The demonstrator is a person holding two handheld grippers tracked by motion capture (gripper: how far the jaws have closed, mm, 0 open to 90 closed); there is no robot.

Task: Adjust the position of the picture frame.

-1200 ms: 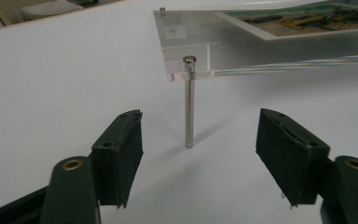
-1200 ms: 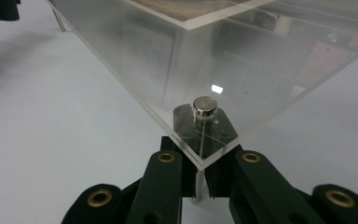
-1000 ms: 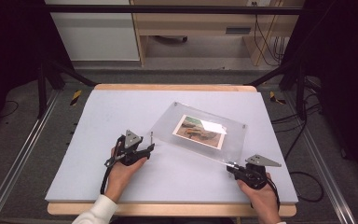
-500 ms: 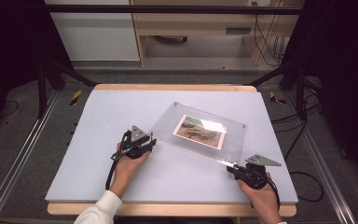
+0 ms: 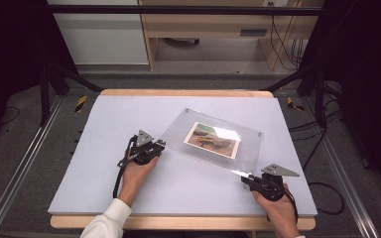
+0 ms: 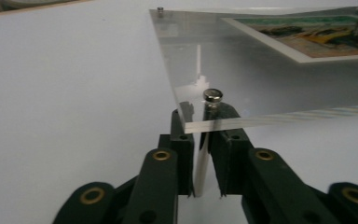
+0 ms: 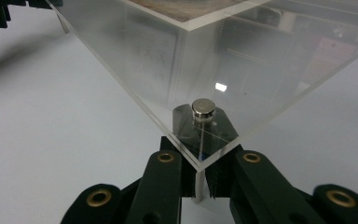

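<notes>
Grey table, acrylic frame w/ photo

High view above the table looking forward-down, two gripper views close-up, all sharing the acrylic frame.

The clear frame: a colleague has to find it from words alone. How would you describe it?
On the pale grey table it is the clear acrylic frame, lying askew right of centre. A landscape photo sits inside, silver studs at its corners, and a black gripper at each of two corners.

Clear acrylic frame, white-bordered orange-green picture; pale grey table.
</notes>
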